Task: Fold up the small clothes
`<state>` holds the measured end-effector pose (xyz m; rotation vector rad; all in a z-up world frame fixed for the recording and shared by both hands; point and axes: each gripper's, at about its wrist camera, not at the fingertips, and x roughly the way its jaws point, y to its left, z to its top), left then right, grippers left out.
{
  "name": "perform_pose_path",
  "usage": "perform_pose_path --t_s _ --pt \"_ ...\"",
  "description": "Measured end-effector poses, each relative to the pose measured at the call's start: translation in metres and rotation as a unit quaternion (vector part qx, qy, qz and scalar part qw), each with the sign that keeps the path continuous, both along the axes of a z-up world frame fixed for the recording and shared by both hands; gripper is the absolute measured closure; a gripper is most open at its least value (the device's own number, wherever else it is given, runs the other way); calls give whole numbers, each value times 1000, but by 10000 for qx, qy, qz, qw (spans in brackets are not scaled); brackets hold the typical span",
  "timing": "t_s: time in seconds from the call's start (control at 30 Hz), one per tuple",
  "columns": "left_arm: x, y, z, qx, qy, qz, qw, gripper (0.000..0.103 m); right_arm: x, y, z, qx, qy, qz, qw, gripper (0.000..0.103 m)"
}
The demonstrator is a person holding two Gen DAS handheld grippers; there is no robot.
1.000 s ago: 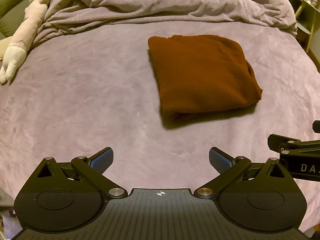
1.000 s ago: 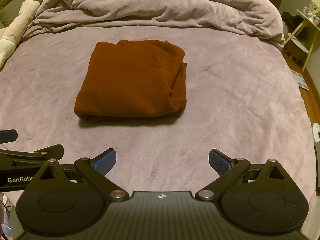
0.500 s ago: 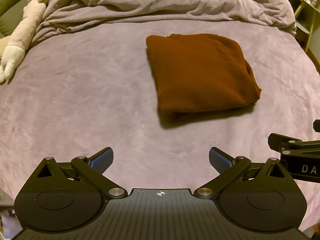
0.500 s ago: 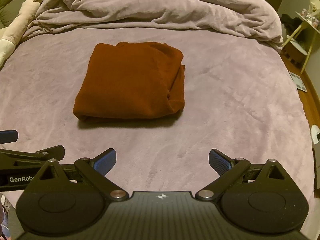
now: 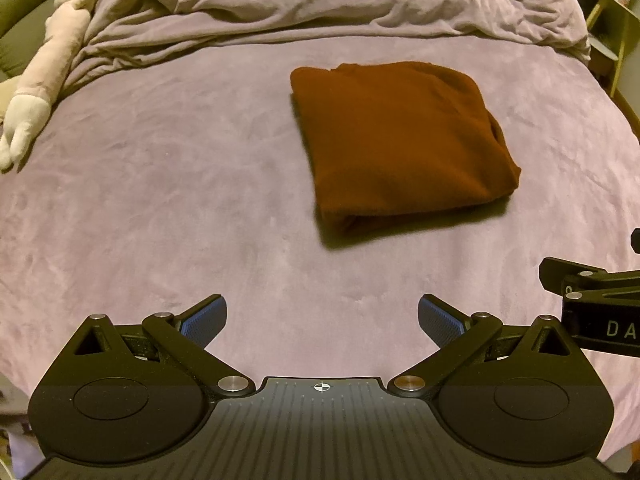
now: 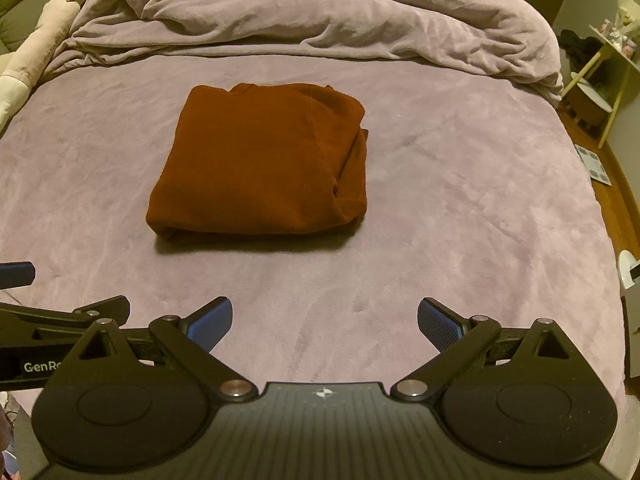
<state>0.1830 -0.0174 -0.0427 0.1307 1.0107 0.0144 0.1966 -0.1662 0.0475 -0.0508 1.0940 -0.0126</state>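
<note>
Lavender bed [image 6: 460, 216] holds folded rust garment [image 6: 260, 164], rumpled duvet [image 6: 320, 12] behind.

Bed [image 5: 160, 208] in front of me, covered with a smooth mauve plush sheet. Rust-brown garment [image 5: 400, 140] lies on it folded into a compact rectangle, thicker layered edge on its right side [image 6: 352, 168], flat on the sheet around mid-bed. Rumpled duvet [image 6: 320, 12] of the same mauve is bunched across the far end, apart from the garment. Pale plush toy [image 5: 44, 80] lies along the far-left edge, against the duvet, well apart from the garment.
</note>
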Motion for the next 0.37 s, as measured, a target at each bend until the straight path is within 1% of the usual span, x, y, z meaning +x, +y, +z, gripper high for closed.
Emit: perform_pose_path --t_s 0.37 --pt "-6 -2 2 83 -28 -54 9999 0 -5 1 5 -28 -54 10 10000 4"
